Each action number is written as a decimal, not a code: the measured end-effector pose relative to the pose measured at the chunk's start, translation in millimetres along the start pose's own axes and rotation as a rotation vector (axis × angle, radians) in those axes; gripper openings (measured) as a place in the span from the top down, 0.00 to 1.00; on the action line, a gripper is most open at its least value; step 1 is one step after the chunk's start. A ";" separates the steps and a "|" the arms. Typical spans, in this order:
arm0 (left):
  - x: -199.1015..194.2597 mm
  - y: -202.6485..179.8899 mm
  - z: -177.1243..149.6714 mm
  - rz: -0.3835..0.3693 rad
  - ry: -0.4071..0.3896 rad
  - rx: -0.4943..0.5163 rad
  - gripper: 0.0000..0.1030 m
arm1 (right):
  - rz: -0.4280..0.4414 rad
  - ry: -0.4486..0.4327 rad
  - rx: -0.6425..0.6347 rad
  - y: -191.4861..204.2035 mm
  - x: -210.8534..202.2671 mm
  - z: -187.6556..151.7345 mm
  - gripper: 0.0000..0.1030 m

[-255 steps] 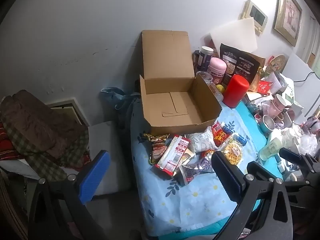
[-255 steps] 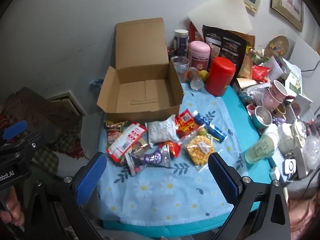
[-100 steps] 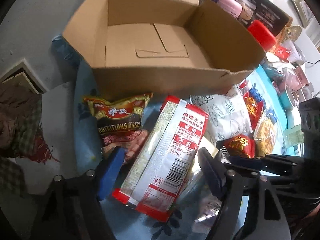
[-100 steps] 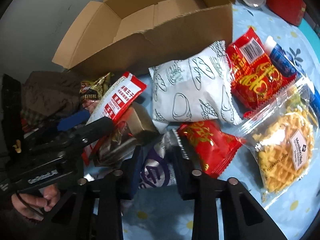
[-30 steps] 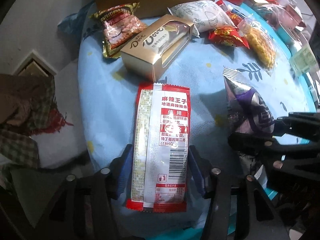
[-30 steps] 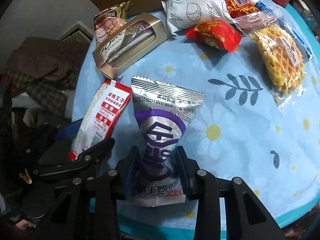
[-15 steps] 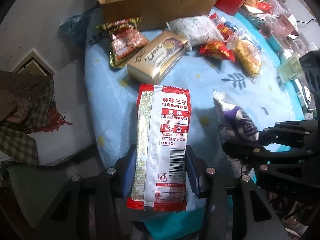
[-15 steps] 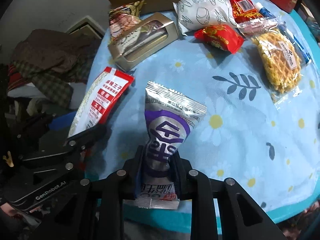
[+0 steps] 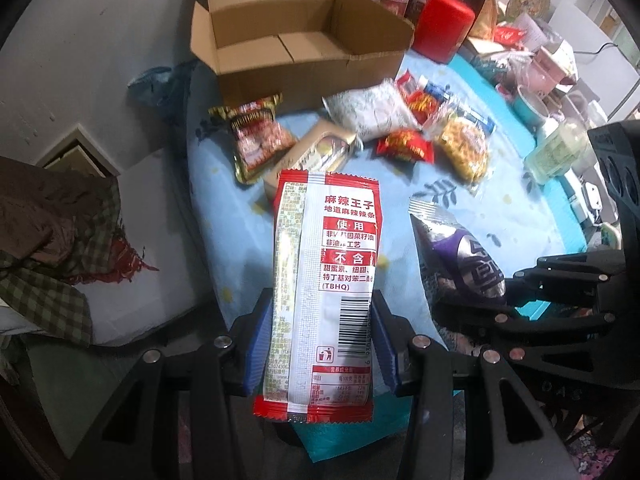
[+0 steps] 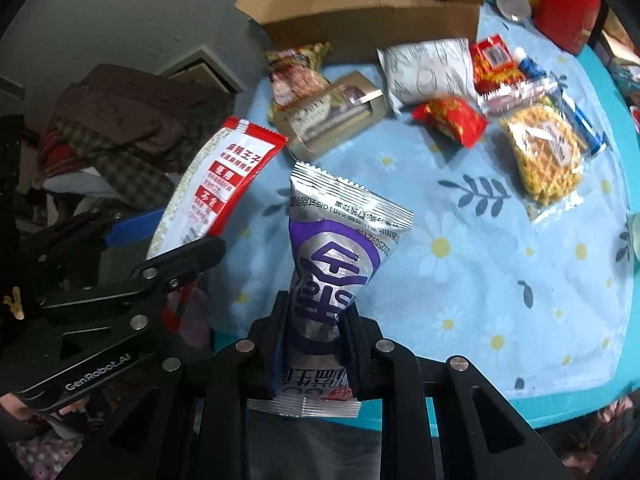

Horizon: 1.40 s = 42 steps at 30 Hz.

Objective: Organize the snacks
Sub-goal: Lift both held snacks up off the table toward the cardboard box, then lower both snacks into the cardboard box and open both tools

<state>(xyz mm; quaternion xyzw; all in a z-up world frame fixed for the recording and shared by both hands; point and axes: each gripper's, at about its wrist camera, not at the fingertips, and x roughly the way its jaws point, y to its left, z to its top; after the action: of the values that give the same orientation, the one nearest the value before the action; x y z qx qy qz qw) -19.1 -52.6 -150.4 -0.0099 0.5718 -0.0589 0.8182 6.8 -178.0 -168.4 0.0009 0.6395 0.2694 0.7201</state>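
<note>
Left wrist view: the left gripper (image 9: 320,344) clamps a red-and-white packet (image 9: 326,280) by its long sides, lifted over the near edge of the desk (image 9: 224,216). To its right the right gripper (image 9: 496,304) holds a silver-purple pouch (image 9: 452,256). Ahead lie a gold box (image 9: 316,152), a cereal bag (image 9: 256,136), a white bag (image 9: 372,110), a red sachet (image 9: 406,146) and a waffle pack (image 9: 464,152). The open carton (image 9: 296,44) stands at the far edge, a red canister (image 9: 442,26) beside it.

Right wrist view: the right gripper (image 10: 316,344) has just closed narrow on the pouch (image 10: 340,248), pinching its lower part. The left gripper's packet (image 10: 216,200) hangs at the desk's (image 10: 500,280) left edge. The gold box (image 10: 336,114) lies between pouch and carton (image 10: 372,0).
</note>
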 end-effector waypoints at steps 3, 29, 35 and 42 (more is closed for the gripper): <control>-12.2 0.0 6.2 -0.008 -0.028 -0.005 0.56 | 0.005 -0.027 -0.015 6.2 -11.8 3.0 0.77; -79.9 6.0 99.1 0.002 -0.265 -0.004 0.56 | 0.005 -0.249 -0.144 17.4 -94.2 88.3 0.77; -81.0 15.2 141.0 0.008 -0.298 -0.010 0.56 | 0.007 -0.284 -0.160 11.2 -103.4 130.4 0.77; -68.9 29.7 197.6 0.028 -0.315 -0.010 0.56 | 0.017 -0.304 -0.167 -4.0 -102.7 185.7 0.77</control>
<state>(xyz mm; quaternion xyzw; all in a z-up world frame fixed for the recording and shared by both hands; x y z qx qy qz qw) 145.2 -25.7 -20.1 -0.0151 0.4365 -0.0424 0.8986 175.7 -157.7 -41.4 -0.0128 0.4988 0.3242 0.8037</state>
